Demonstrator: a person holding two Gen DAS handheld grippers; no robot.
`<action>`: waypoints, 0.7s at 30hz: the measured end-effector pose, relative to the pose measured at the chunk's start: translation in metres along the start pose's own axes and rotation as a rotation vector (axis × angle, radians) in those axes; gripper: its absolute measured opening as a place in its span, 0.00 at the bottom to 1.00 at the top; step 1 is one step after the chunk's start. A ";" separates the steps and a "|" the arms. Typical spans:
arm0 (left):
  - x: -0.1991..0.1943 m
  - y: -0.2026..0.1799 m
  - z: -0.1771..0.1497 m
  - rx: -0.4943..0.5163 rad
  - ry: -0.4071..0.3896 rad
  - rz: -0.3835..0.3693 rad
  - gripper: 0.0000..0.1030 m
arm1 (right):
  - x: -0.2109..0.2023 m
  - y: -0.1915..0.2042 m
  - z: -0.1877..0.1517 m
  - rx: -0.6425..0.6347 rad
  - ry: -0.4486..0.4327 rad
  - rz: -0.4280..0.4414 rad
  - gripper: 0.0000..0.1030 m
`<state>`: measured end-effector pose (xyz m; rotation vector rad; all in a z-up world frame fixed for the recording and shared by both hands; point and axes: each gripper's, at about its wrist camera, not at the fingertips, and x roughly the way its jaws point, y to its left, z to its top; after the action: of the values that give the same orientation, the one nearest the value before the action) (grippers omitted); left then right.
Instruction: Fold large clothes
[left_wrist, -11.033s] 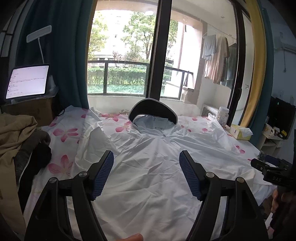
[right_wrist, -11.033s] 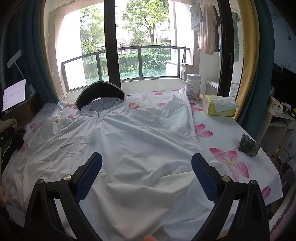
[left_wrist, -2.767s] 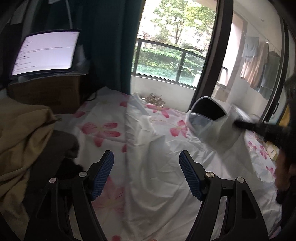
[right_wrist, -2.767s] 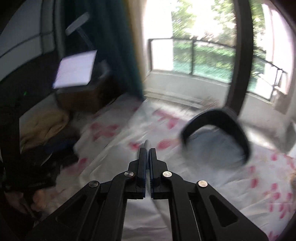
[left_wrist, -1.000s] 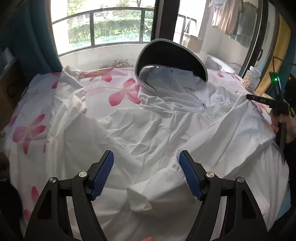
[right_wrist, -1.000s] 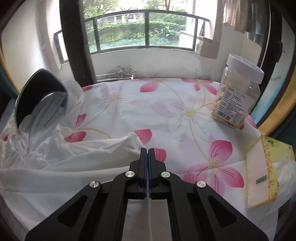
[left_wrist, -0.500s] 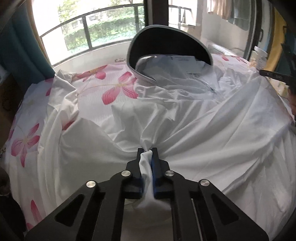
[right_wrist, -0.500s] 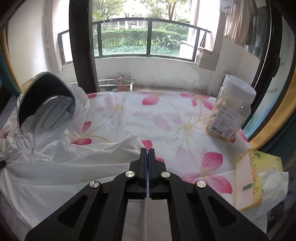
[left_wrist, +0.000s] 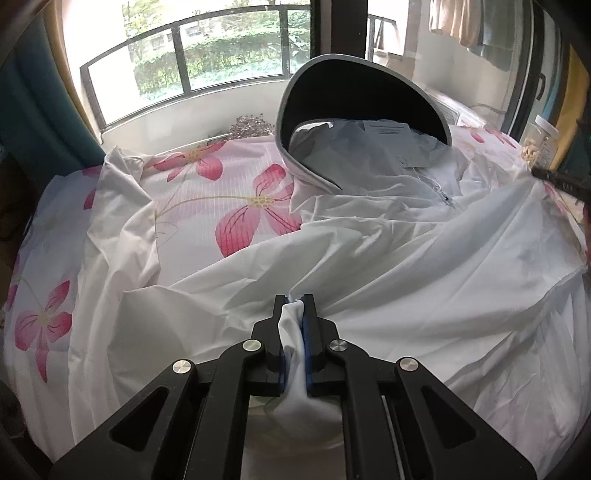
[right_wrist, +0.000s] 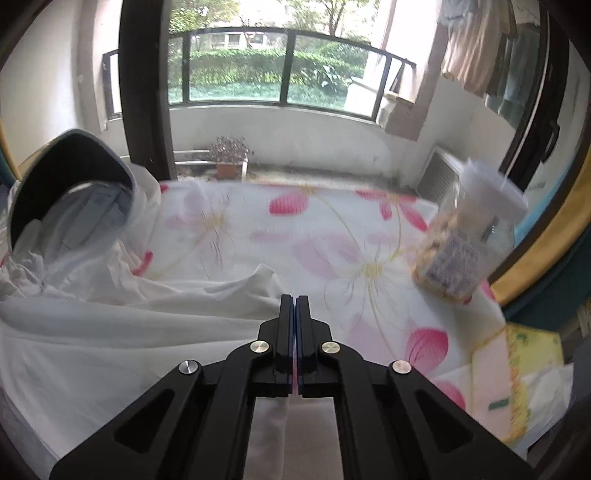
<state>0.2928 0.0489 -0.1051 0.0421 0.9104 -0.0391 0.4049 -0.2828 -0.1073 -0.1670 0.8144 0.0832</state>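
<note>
- A bright room with a wide window (right_wrist: 266, 70) onto a balcony and greenery; the work surface is a desk (left_wrist: 207, 199) under a white cloth printed with pink flowers.
- The white hooded jacket (left_wrist: 406, 266) lies spread over most of that desk, zip side up, its dark-lined brimmed hood (left_wrist: 354, 92) standing at the far end towards the window.
- A clear jar (right_wrist: 469, 236) with a white lid and a yellow tissue box (right_wrist: 517, 373) sit on the cloth at the right edge, close to the jacket's right sleeve area.
- The left tool (left_wrist: 293, 301) has a bunched pinch of white fabric between its blue pads near the jacket's lower part; its jaws are easing open slightly at this moment, with the cloth between them and creases radiating from the pinch.
- The right tool (right_wrist: 294, 299) is fully together on a thin edge of the jacket at its right side; a strip of fabric runs down between the arms beneath it.
- The jacket looks thin, light and slick: it wrinkles readily and drapes without any stiffness, so it will likely sag between the two holds and slide over the cloth.
- Thin fabric probably slips out of a shallow pinch; a hold on a hem, a seam or a gathered fold looks safer than a single layer.
- The stiff brim will likely resist folding, so the soft body and sleeves are the parts to take hold of.
- A wide sweep on the right could knock the jar.
</note>
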 end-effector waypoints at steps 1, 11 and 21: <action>0.000 0.002 -0.001 -0.005 -0.003 -0.006 0.11 | 0.002 -0.001 -0.004 0.004 0.007 -0.007 0.00; -0.030 0.037 0.022 -0.050 -0.018 -0.091 0.47 | -0.010 -0.013 -0.021 0.028 0.009 -0.088 0.00; -0.005 0.166 0.046 -0.215 -0.025 0.168 0.58 | -0.042 -0.014 -0.015 0.057 -0.009 -0.107 0.42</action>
<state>0.3341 0.2127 -0.0698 -0.0818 0.8793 0.2142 0.3670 -0.3001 -0.0850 -0.1559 0.7963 -0.0399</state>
